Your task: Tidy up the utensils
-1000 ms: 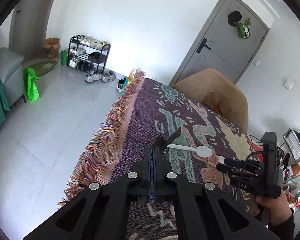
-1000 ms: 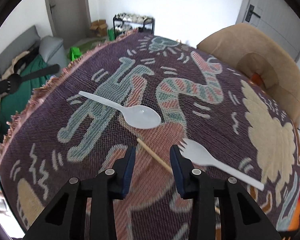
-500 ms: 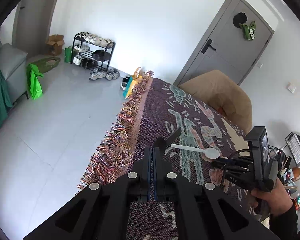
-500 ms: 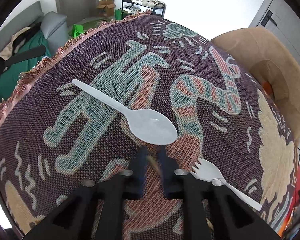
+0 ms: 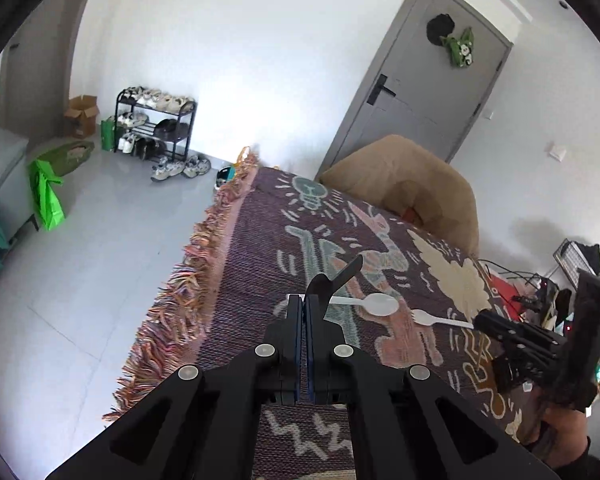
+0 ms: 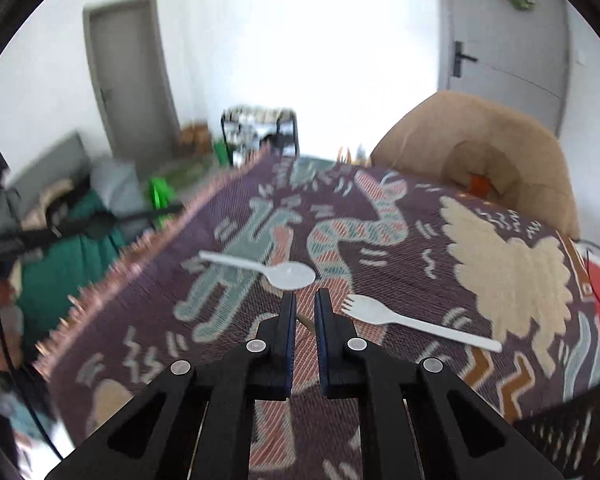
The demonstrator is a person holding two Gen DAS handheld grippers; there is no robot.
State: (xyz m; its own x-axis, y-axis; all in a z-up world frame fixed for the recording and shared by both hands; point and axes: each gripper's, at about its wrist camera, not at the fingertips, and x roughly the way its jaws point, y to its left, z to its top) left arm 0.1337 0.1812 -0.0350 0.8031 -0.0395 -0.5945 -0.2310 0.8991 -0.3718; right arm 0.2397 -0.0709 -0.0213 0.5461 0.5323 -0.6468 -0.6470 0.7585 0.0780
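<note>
Between right claw (image 6: 302, 307) fingers, chopstick (image 6: 305, 322)

chopstick (image 6: 304, 322) mostly hidden, shoe rack (image 6: 260, 130) blurred

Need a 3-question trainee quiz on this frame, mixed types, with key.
1. What sits between the jaws of the right gripper?
2. True or false: the white spoon and the white fork lie apart on the patterned cloth.
3. The jaws of the left gripper are: A open and empty; B shut on a black utensil; C shut on the white fork.

Key: 1. A thin wooden stick; the right jaws have just been closing on it. 2. True. 3. B.
</note>
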